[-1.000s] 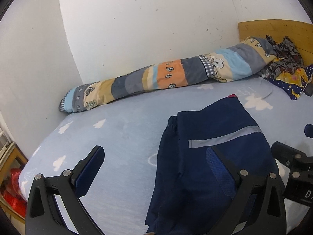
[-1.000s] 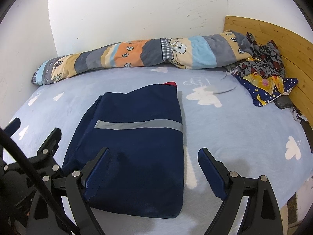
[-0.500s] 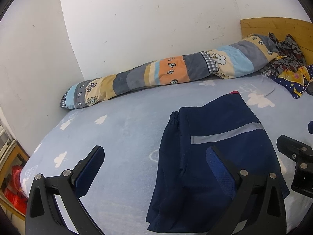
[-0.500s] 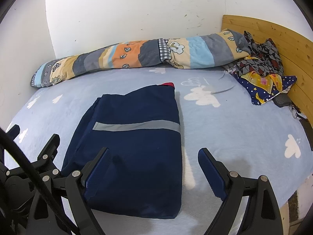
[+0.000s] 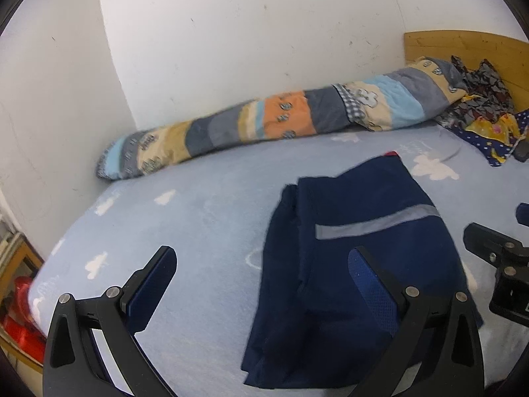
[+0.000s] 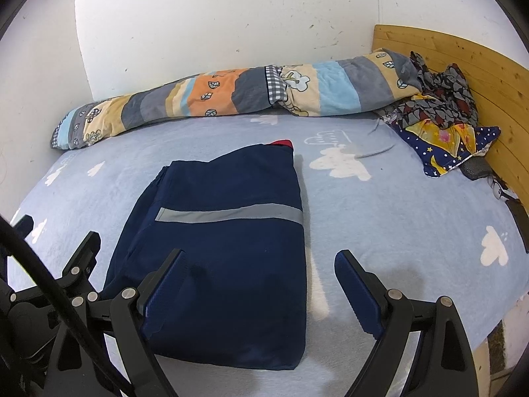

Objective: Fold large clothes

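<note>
Both grippers farther back from folded navy garment (image 6: 228, 241); jaws spread, empty.

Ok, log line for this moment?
left gripper open, empty | right gripper open, empty | navy garment folded flat on bed sheet

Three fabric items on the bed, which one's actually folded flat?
The navy garment with the grey stripe, nearest both tools. The patchwork quilt is rolled along the wall; the patterned clothes are heaped by the headboard.
</note>
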Available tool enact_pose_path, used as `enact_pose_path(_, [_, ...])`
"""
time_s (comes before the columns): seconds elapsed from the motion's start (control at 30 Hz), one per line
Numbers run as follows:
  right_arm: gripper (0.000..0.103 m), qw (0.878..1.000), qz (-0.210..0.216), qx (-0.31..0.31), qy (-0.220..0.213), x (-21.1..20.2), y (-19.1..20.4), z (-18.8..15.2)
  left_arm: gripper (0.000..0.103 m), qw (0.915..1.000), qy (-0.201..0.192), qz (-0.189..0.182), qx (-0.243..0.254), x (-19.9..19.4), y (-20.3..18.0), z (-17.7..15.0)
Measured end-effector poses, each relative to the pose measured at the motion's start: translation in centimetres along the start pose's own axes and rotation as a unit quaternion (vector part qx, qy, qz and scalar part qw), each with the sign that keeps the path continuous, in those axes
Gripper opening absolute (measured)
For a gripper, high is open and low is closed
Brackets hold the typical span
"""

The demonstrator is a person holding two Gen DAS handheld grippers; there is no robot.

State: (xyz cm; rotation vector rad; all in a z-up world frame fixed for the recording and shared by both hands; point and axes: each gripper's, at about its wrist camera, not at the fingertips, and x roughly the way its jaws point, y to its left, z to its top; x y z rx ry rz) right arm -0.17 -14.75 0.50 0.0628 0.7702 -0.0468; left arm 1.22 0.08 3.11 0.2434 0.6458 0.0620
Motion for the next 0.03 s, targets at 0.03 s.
enact_pose_path(0.03, [0.093,1.0,0.0,0.001,0.0,-0.02,-0.07,0.03,0.103,1.0,0.005,-0.007,-0.004,0.21,0.09,0.0])
